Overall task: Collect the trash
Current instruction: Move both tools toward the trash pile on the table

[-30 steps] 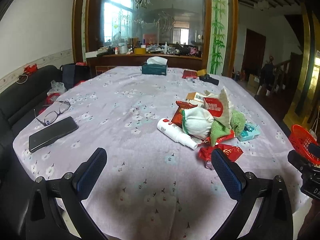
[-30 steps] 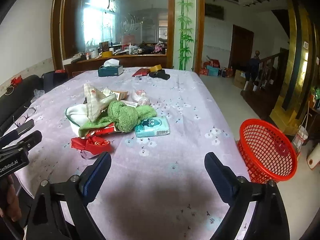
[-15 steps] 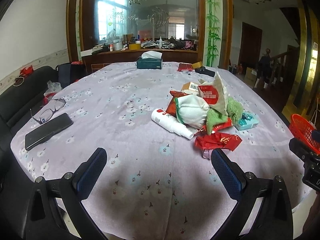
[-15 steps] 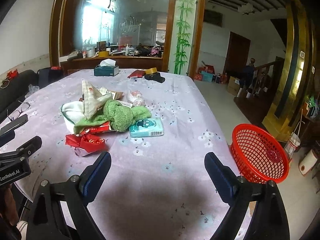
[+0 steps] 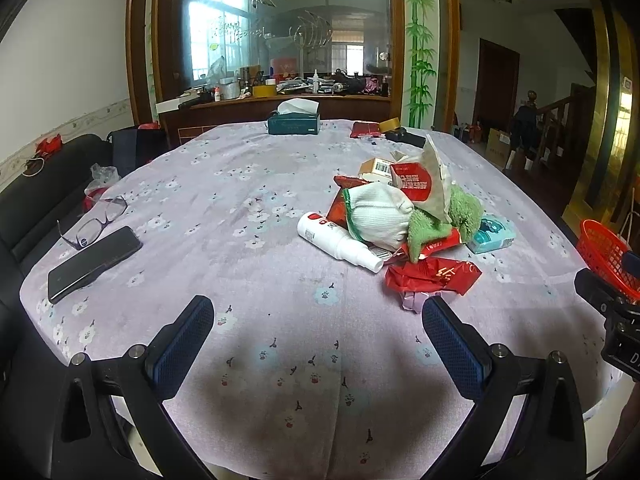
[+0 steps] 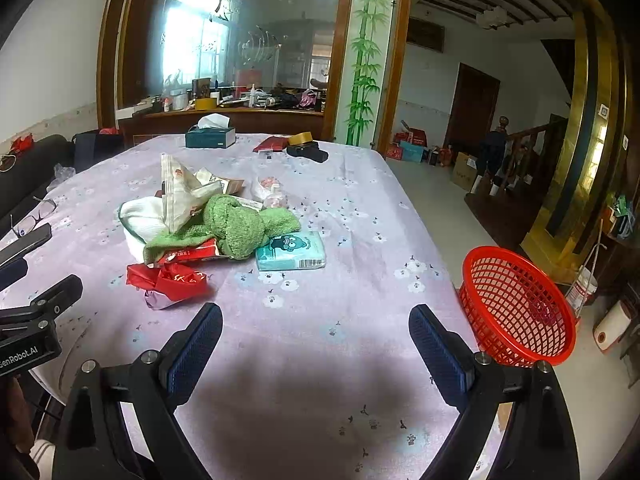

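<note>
A pile of litter sits mid-table: a crumpled red wrapper, a white spray bottle, a white cloth, a green towel, a paper snack bag and a teal tissue pack. A red mesh basket stands off the table's right edge. My left gripper is open above the near tablecloth, short of the pile. My right gripper is open too, nothing between its fingers, with the basket to its right.
A phone and glasses lie at the table's left edge beside a black sofa. A tissue box, tape roll and dark items sit at the far end. The left gripper's body shows in the right view.
Both grippers have risen and drawn back a little, so the pile appears lower and further into view. Their fingers stay open and nothing on the table has moved.
</note>
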The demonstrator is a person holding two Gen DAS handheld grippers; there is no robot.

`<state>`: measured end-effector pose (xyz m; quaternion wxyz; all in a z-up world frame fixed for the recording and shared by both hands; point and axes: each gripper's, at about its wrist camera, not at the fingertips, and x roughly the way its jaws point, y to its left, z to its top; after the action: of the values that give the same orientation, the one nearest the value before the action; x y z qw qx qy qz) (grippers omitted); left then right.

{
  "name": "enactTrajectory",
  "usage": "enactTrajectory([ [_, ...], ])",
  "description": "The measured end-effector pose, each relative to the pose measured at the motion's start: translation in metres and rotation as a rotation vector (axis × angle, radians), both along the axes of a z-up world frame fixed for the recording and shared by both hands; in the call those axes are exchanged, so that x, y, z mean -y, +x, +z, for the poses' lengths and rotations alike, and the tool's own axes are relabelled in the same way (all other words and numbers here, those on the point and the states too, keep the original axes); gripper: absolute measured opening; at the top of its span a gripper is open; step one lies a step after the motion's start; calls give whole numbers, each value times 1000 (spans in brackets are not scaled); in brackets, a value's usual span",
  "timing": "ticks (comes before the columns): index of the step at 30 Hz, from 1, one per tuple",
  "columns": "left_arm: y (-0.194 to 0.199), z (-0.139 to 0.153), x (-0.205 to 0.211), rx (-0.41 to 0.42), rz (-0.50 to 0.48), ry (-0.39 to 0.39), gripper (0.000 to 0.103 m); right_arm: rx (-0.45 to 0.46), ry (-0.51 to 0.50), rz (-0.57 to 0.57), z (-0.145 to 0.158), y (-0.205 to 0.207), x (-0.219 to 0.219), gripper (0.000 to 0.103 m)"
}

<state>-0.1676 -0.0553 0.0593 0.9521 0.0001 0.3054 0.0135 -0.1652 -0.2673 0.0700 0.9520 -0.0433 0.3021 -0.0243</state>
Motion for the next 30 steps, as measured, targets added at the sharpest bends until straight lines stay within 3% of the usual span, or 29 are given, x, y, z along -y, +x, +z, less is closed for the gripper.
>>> enactTrajectory([
  [22,2,-3,4,-17,-17,0,103,-12,-3,-5,-3,1,0,96],
  [30,12,-6,5,-68,-51,-26,103,-23,27,-3,-3,5,6,96],
])
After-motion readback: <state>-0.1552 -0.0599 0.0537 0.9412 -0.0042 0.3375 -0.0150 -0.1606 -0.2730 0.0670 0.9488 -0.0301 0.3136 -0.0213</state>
